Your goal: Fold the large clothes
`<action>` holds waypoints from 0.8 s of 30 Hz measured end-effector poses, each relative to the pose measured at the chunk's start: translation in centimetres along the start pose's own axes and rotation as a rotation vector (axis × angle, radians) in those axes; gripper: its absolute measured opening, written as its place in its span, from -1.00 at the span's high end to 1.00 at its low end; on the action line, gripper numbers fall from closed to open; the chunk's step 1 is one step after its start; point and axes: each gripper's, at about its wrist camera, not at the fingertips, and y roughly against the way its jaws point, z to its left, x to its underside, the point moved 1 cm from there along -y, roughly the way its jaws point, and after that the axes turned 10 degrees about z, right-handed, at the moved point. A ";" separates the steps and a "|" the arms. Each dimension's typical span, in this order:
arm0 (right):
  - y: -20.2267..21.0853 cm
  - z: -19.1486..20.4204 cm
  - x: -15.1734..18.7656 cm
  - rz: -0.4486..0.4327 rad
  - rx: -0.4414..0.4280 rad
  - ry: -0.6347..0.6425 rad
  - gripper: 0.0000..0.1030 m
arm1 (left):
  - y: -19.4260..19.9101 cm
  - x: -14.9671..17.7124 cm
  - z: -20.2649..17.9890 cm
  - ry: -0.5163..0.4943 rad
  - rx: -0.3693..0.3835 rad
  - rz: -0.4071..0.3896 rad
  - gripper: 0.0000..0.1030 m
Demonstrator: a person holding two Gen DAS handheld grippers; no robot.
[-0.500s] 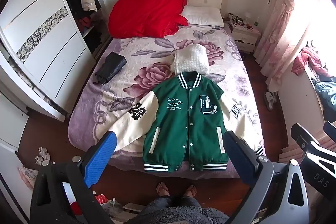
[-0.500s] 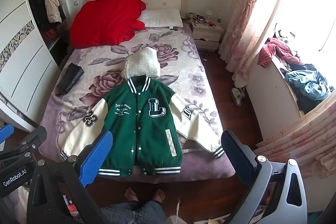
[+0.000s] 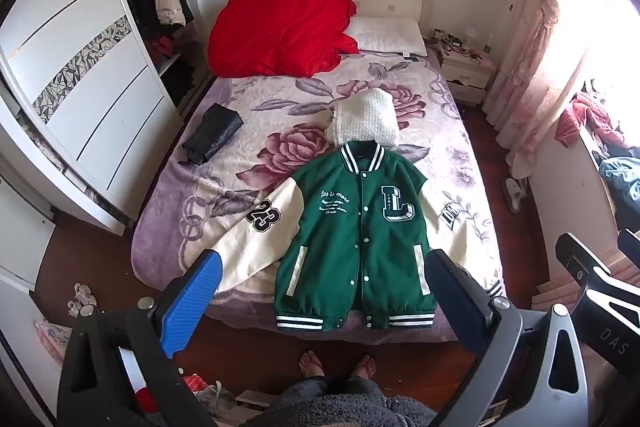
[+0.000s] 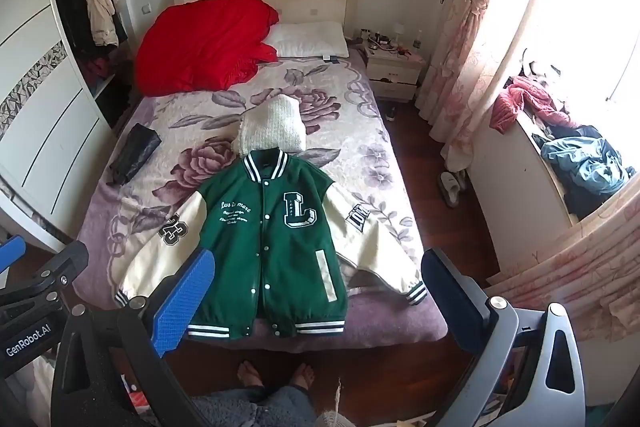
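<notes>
A green varsity jacket point(image 3: 356, 239) point(image 4: 272, 239) with cream sleeves lies face up and buttoned at the foot of the bed, its sleeves spread out to both sides. High above it, my left gripper point(image 3: 320, 291) hangs open with nothing between its blue pads. My right gripper point(image 4: 316, 287) is likewise open and empty, held above the jacket's hem. Neither gripper touches the cloth. A folded white knit garment point(image 3: 366, 125) point(image 4: 274, 127) sits just beyond the jacket's collar.
The bed point(image 3: 224, 195) carries a floral blanket, a red quilt point(image 3: 280, 31), a white pillow point(image 3: 390, 35) and a folded black garment point(image 3: 212, 137). A wardrobe point(image 3: 80, 99) stands left, a nightstand point(image 3: 466, 71) and curtains right. The person's bare feet point(image 3: 336, 365) stand at the bed's foot.
</notes>
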 end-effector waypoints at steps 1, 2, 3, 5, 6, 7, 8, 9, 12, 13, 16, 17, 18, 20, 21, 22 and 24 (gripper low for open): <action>0.0 0.0 0.1 0.000 -0.001 0.000 -1.00 | 0.0 0.0 0.0 -0.002 0.001 0.001 -1.00; 0.1 0.0 0.1 -0.001 -0.002 0.000 -1.00 | 0.2 -0.1 -0.3 -0.001 0.001 -0.001 -1.00; 0.0 0.1 0.2 -0.004 -0.001 0.000 -1.00 | 0.3 -0.2 -0.4 0.001 -0.001 -0.003 -1.00; -0.2 0.2 0.6 -0.007 -0.001 0.001 -1.00 | 0.5 -0.3 -0.5 0.002 0.000 -0.004 -1.00; -0.3 0.3 0.7 -0.010 0.000 0.002 -1.00 | 0.4 -0.4 -0.4 0.002 -0.002 -0.005 -1.00; 0.3 0.1 0.3 -0.011 -0.002 0.002 -1.00 | 0.4 -0.5 -0.5 0.001 -0.002 -0.006 -1.00; 0.5 0.0 0.1 -0.012 -0.001 0.003 -1.00 | 0.7 -0.5 -0.5 0.003 -0.001 -0.007 -1.00; 0.9 -0.1 -0.1 -0.014 -0.001 0.005 -1.00 | 0.7 -0.5 -0.5 0.004 -0.002 -0.008 -1.00; 1.4 -0.2 -0.6 -0.016 -0.003 0.006 -1.00 | 1.2 -0.6 0.1 0.004 0.000 -0.016 -1.00; 1.9 0.3 -1.0 -0.018 -0.002 0.008 -1.00 | 1.3 -0.6 0.0 0.004 0.000 -0.017 -1.00; 1.9 0.3 -0.9 -0.020 -0.002 0.006 -1.00 | 1.6 -0.6 0.1 0.004 0.001 -0.020 -1.00; 1.9 0.4 -0.9 -0.021 -0.001 0.007 -1.00 | 1.5 -0.6 0.1 0.005 0.002 -0.020 -1.00; 2.0 0.4 -0.9 -0.022 0.000 0.007 -1.00 | 1.5 -0.6 0.1 0.005 0.001 -0.021 -1.00; 1.9 0.4 -0.9 -0.022 -0.002 0.006 -1.00 | 1.5 -0.6 0.1 0.005 0.003 -0.021 -1.00; 2.1 0.5 -1.0 -0.022 -0.001 0.007 -1.00 | 1.6 -0.6 0.1 0.005 0.004 -0.022 -1.00; 2.2 0.5 -0.9 -0.025 -0.002 0.007 -1.00 | 1.6 -0.7 0.0 0.005 0.002 -0.023 -1.00; 2.2 0.5 -0.8 -0.025 -0.002 0.008 -1.00 | 1.8 -0.5 0.1 0.006 0.005 -0.023 -1.00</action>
